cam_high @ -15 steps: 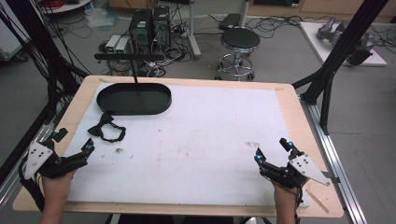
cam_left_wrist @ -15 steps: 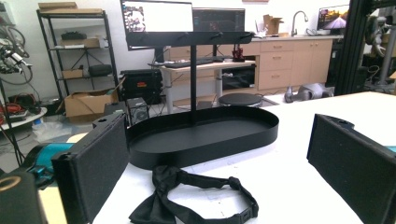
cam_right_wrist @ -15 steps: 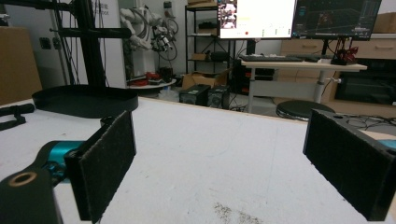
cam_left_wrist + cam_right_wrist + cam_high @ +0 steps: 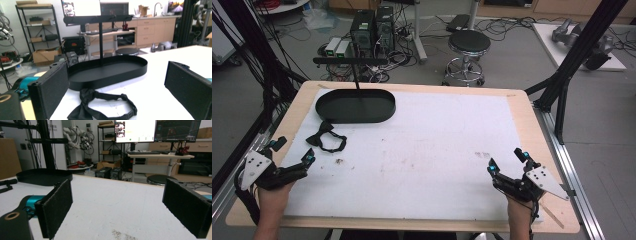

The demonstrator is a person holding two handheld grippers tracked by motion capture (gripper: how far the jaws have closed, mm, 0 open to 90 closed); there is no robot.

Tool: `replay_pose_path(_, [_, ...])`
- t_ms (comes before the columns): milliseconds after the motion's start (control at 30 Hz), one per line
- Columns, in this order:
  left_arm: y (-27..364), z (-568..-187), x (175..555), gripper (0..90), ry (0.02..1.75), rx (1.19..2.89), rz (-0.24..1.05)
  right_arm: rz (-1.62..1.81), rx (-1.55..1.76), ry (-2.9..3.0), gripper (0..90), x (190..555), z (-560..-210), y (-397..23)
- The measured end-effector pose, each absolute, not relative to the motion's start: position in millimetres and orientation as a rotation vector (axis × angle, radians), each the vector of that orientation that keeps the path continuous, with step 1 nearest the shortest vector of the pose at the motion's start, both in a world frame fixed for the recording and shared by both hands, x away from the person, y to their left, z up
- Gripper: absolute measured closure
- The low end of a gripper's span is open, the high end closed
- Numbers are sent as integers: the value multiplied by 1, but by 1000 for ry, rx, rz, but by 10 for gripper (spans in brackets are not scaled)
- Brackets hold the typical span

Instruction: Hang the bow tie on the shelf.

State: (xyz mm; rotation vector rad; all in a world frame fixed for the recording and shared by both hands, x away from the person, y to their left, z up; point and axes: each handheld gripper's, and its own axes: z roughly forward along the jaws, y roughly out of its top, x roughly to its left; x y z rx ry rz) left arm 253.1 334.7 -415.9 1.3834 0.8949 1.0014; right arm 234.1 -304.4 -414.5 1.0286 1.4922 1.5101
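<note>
The black bow tie (image 4: pixel 326 138) lies flat beside the oval tray (image 4: pixel 355 106). The left gripper (image 4: pixel 292 155) faces it, jaws spread and empty. The right gripper (image 4: pixel 507 161) gapes too, empty.

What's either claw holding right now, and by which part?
Nothing. The left claw and right claw are both open and empty; the bow tie lies loose on the table beside the left claw.

I look across my table and beyond: nothing here reads. The far monitors (image 4: pixel 135 130) glow with windows, but their writing blurs; no label, brand or number comes clear to me.
</note>
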Motion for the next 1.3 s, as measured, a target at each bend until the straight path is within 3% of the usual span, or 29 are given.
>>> replay_pose_path(400, [325, -419, 271, 99, 898, 1513, 936, 1514, 1022, 1501, 86, 230, -414, -303])
replay_pose_path(600, [320, -421, 282, 180, 933, 1602, 877, 1521, 1018, 1501, 86, 227, -414, -303])
replay_pose_path(800, [310, -421, 300, 224, 981, 1711, 715, 1541, 1029, 1483, 86, 227, -413, -305])
replay_pose_path(1300, [294, -437, 334, 403, 1101, 1838, 595, 1573, 1035, 1477, 86, 233, -412, -301])
